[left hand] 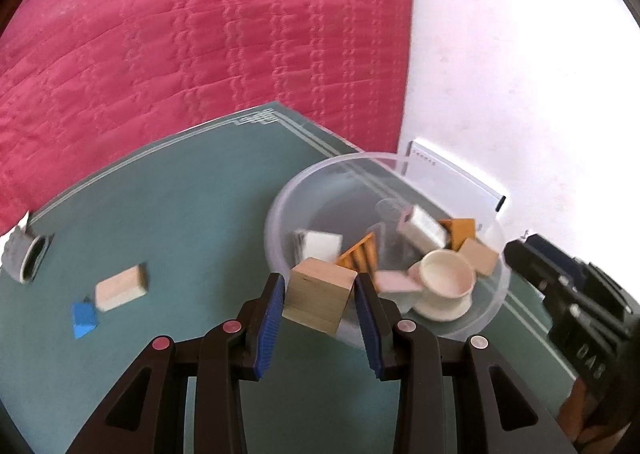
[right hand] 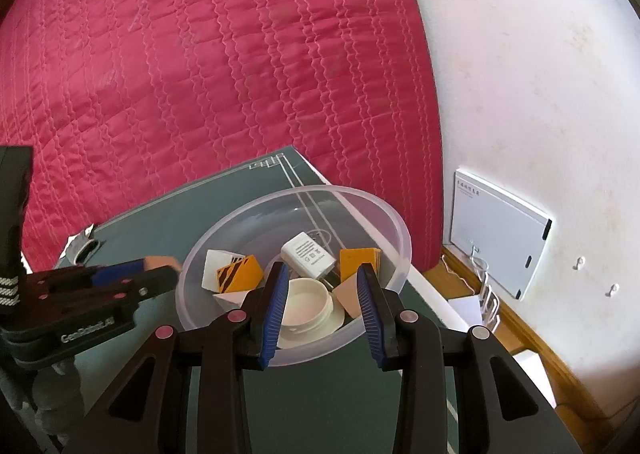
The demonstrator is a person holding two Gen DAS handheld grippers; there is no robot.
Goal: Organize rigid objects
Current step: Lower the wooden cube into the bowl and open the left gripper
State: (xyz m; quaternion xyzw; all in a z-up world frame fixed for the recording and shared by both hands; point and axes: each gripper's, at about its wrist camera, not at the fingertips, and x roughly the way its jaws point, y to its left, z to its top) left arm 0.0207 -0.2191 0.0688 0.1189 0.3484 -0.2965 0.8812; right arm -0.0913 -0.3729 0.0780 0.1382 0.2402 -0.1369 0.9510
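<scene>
Gripping a plain wooden cube (left hand: 318, 300) between its two blue pads, the left gripper (left hand: 319, 308) has its jaws pressed against the cube's opposite faces, the block tilted slightly and poised over the near rim of the clear plastic bowl (left hand: 280, 197).

The bowl sits on a green mat (left hand: 180, 189), at roughly 2 o'clock from the mat's centre in the left wrist view. Inside it: a white block (left hand: 322, 246), an orange striped wedge (left hand: 360, 254), a white charger plug (left hand: 422, 229), an orange flat piece (left hand: 462, 230), a tan wooden piece (left hand: 480, 256), a pale pink piece (left hand: 394, 281) and a cream round cap (left hand: 446, 278).

Outside the bowl, at 9 o'clock from the held cube, a rectangular wooden block (left hand: 120, 288) lies on the mat, with a blue wedge (left hand: 84, 320) just beside it at its 8 o'clock. A grey tape roll (left hand: 26, 258) sits near the mat's left edge, at 10 o'clock.

The right gripper (right hand: 322, 312) hangs over the bowl's near rim. Its jaws stand narrowly apart with nothing clamped; the bowl's contents show through the gap.

Red quilted bedding (left hand: 200, 33) lies beyond the mat, at 12 o'clock. A white panel (right hand: 500, 234) is mounted on the wall at 3 o'clock in the right wrist view.
</scene>
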